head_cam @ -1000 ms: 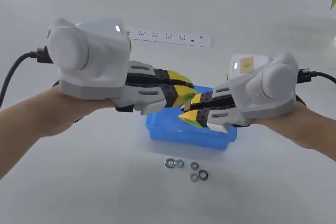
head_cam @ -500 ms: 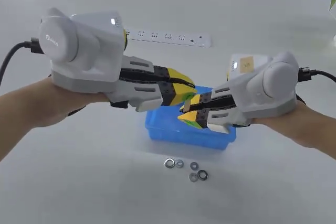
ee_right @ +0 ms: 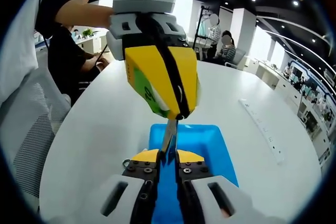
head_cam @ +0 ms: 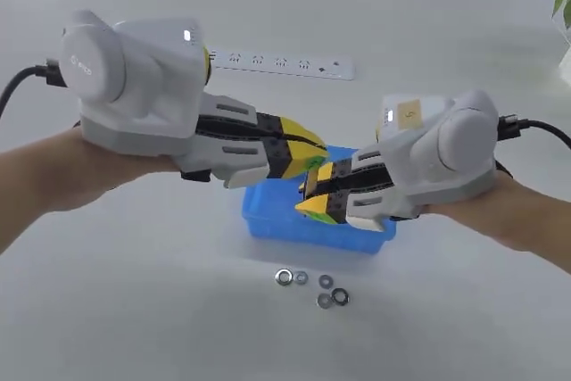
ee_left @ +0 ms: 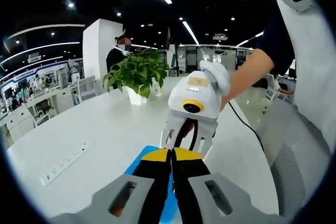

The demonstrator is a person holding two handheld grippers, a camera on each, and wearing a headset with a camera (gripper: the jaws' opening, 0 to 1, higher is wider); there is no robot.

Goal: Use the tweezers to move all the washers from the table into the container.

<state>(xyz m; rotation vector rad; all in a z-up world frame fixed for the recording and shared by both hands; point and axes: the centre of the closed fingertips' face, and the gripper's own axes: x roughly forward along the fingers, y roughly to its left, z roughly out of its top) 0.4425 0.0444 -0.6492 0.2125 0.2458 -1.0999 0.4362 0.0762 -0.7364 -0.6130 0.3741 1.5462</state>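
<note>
My right gripper [ee_right: 168, 157] rises from the bottom edge, yellow tips a sliver apart, the tweezers [ee_right: 169, 132] poking in between them. Pinched or not, I can't tell. From top centre the left gripper [ee_right: 176, 109] points down, jaws pressed together, tweezers jutting from its tip. Blue container [ee_right: 210, 145] sits below centre on the white table [ee_right: 89, 145].

Two white handheld grippers, cabled.
Left gripper [head_cam: 312, 153] and right gripper [head_cam: 303, 202]: bulky white plastic housings, black fingers tipped yellow and green, black cables [head_cam: 20, 86]; square yellow label [head_cam: 408, 114] atop the right; dark short sleeve [ee_left: 275, 35].
</note>
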